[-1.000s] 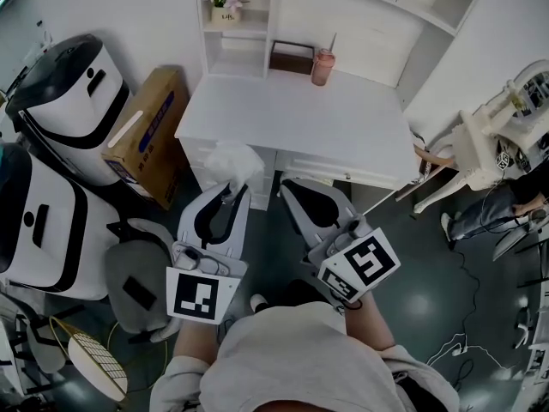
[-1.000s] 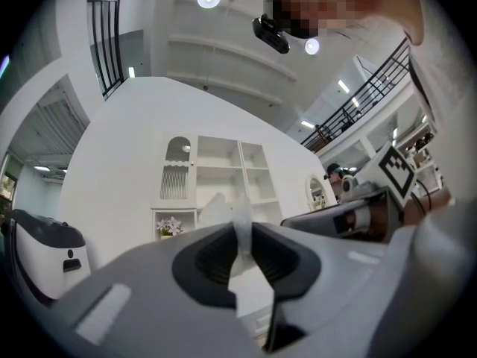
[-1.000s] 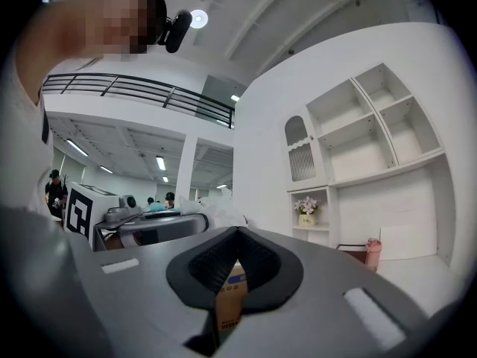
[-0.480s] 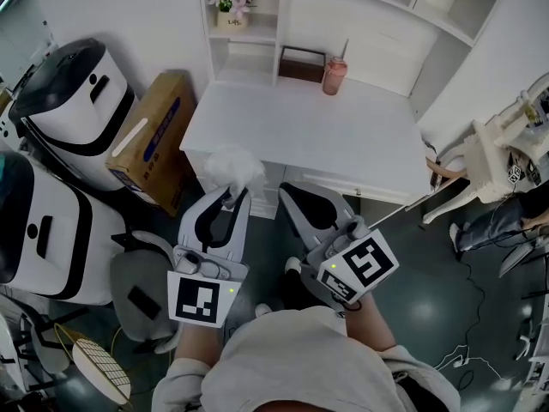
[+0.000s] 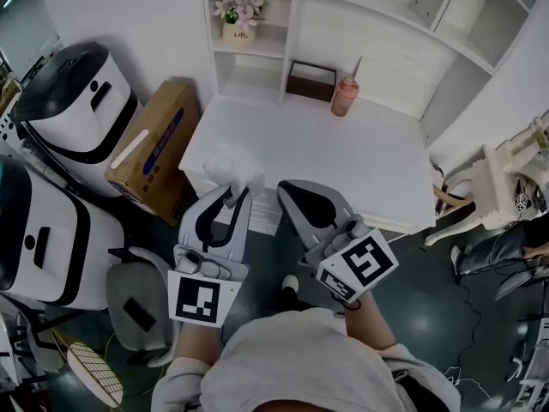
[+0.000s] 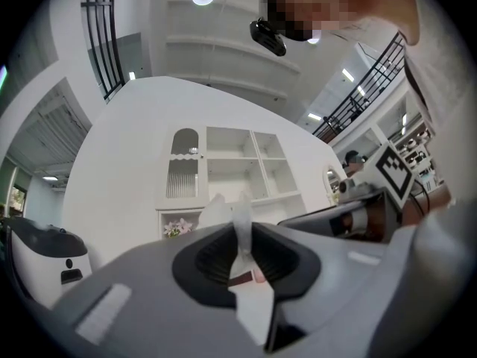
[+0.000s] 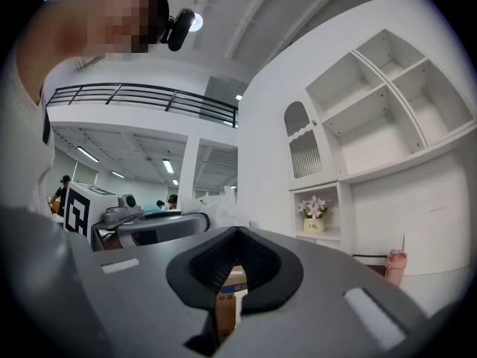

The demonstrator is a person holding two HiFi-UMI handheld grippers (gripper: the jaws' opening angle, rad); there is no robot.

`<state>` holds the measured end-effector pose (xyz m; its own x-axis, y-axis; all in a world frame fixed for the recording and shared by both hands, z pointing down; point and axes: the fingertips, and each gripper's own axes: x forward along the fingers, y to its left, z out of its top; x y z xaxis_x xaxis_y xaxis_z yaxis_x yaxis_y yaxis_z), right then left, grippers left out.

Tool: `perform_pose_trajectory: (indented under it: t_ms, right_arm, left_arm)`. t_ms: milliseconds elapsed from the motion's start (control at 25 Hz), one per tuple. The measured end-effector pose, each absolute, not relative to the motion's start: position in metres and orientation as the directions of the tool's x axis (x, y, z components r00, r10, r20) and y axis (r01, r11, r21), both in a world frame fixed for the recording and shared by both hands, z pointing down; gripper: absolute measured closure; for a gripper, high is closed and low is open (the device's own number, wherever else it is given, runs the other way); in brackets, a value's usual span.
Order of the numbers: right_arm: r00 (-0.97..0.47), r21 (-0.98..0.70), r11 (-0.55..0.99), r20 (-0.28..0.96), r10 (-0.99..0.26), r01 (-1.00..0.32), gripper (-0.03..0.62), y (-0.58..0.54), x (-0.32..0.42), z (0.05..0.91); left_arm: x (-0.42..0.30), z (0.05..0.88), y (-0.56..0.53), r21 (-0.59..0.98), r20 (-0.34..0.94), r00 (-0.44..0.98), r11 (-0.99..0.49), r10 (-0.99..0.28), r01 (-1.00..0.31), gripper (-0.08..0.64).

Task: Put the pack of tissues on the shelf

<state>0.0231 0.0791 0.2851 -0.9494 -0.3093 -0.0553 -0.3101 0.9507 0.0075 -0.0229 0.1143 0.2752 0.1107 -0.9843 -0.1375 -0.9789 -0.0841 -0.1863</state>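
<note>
The pack of tissues [image 5: 232, 166] is a crumpled white plastic bundle. My left gripper [image 5: 229, 197] is shut on its near end and holds it in the air over the desk's front left corner. In the left gripper view the white wrapper [image 6: 244, 263] is pinched between the jaws, with the white shelf unit [image 6: 238, 162] ahead. My right gripper [image 5: 288, 192] is shut and empty, just right of the pack and above the desk's front edge. In the right gripper view its jaws [image 7: 237, 233] meet, and the pack [image 7: 216, 207] shows to the left.
A white desk [image 5: 360, 157] carries a brown box [image 5: 310, 81] and a pink bottle [image 5: 344, 97] at its back. A flower pot [image 5: 238, 20] stands in the left shelf compartment. A cardboard box [image 5: 154, 148], white machines [image 5: 77, 101] and a grey chair [image 5: 137, 294] are to the left.
Both grippers and the held pack have moved forward towards the desk. The pack now hangs over the desk's front corner instead of short of it.
</note>
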Motion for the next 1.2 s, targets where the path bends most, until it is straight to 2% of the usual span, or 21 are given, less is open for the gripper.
perform_pose_trajectory:
  t_ms: [760,1200]
  right_arm:
    - [-0.968,0.021,0.970,-0.074,-0.241,-0.244,0.591,-0.038,0.046,0.280]
    - [-0.962,-0.019,0.967,-0.098,-0.254,-0.253,0.591,-0.070,0.066,0.286]
  left_arm:
    - [0.004,0.267,0.001,-0.196,-0.158,0.059,-0.027,-0.986,-0.980,0.511]
    - [0.022,0.270,-0.025,-0.219,-0.144,0.061,-0.028,-0.988,-0.975,0.512]
